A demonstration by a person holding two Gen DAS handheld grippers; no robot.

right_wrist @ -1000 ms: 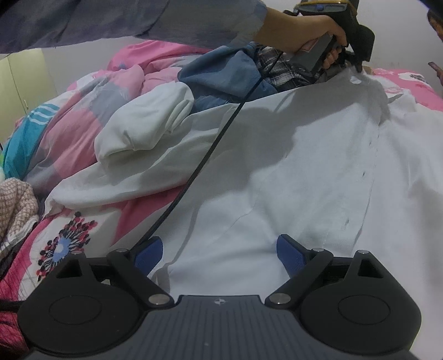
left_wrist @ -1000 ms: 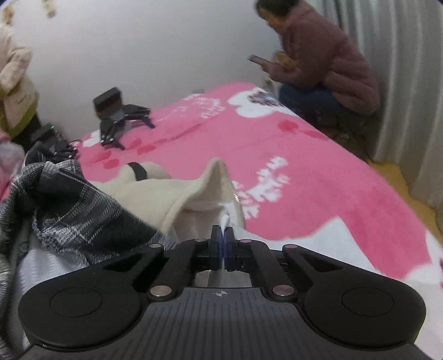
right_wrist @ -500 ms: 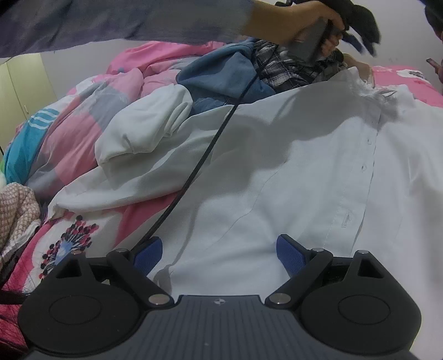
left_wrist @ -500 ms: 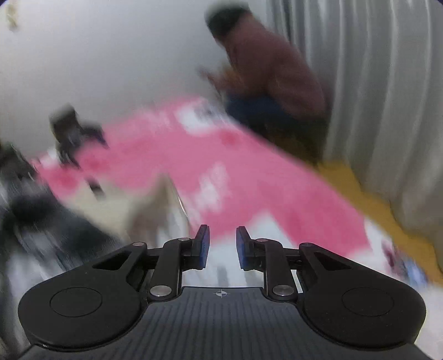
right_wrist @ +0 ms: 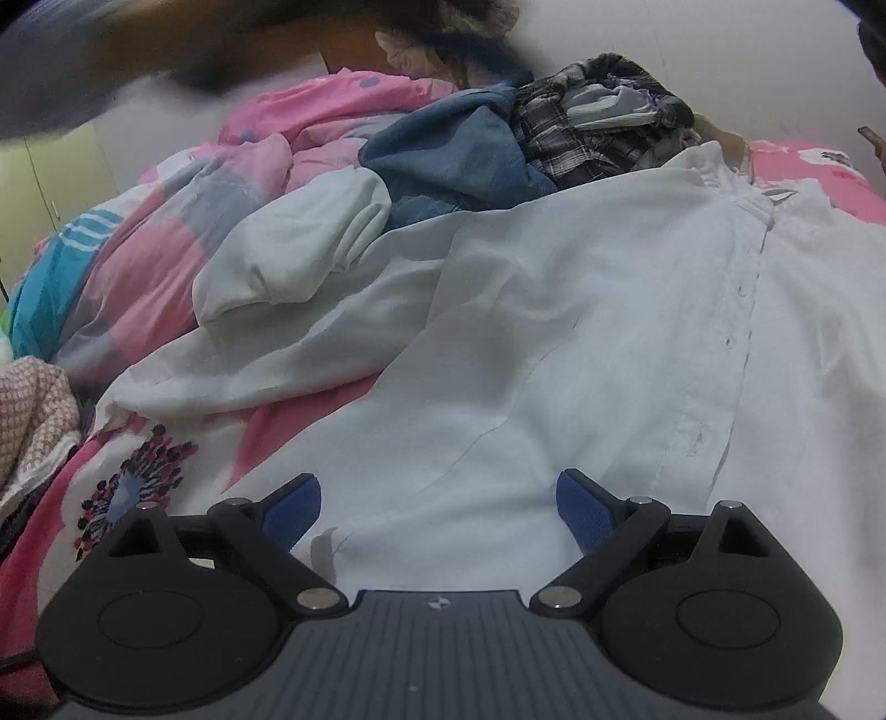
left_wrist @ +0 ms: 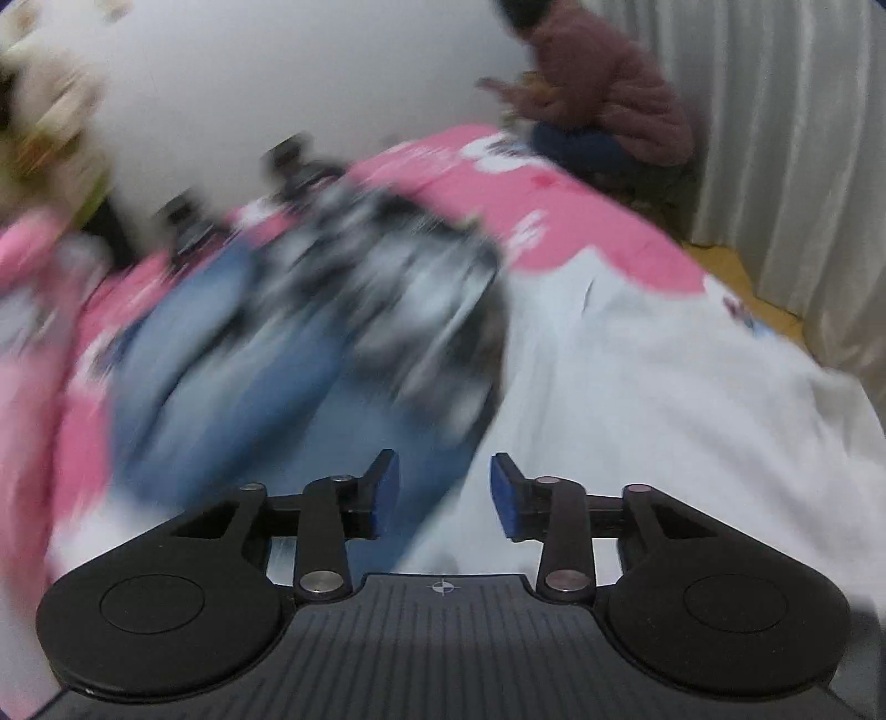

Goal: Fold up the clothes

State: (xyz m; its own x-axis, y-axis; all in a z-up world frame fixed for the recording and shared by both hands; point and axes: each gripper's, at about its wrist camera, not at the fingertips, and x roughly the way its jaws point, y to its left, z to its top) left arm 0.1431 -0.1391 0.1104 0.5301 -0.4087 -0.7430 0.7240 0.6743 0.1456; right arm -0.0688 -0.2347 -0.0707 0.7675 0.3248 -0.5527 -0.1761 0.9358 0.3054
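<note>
A white button-up shirt [right_wrist: 581,332] lies spread front-up on the bed, its collar at the far end. My right gripper [right_wrist: 437,509] hovers open over the shirt's near hem, with nothing between its blue pads [right_wrist: 581,504]. My left gripper [left_wrist: 443,493] has its jaws opening and holds nothing. It hangs over the border between the white shirt [left_wrist: 664,387] and a blurred blue denim garment [left_wrist: 221,376]. In the right wrist view, the arm [right_wrist: 221,44] that carries the left gripper is a blur at the top left.
Denim garment [right_wrist: 454,149] and plaid shirt [right_wrist: 598,127] are piled beyond the collar. A pink quilt [right_wrist: 166,238] is bunched at the left and a knit cloth [right_wrist: 27,421] lies nearer. A person [left_wrist: 603,99] crouches by the curtain [left_wrist: 803,138]. A spare gripper [left_wrist: 293,166] rests on the bed.
My left gripper, shut at the shirt's collar a second ago, has opened and swung up and away to the left. The collar now lies flat. My right gripper has not moved.
</note>
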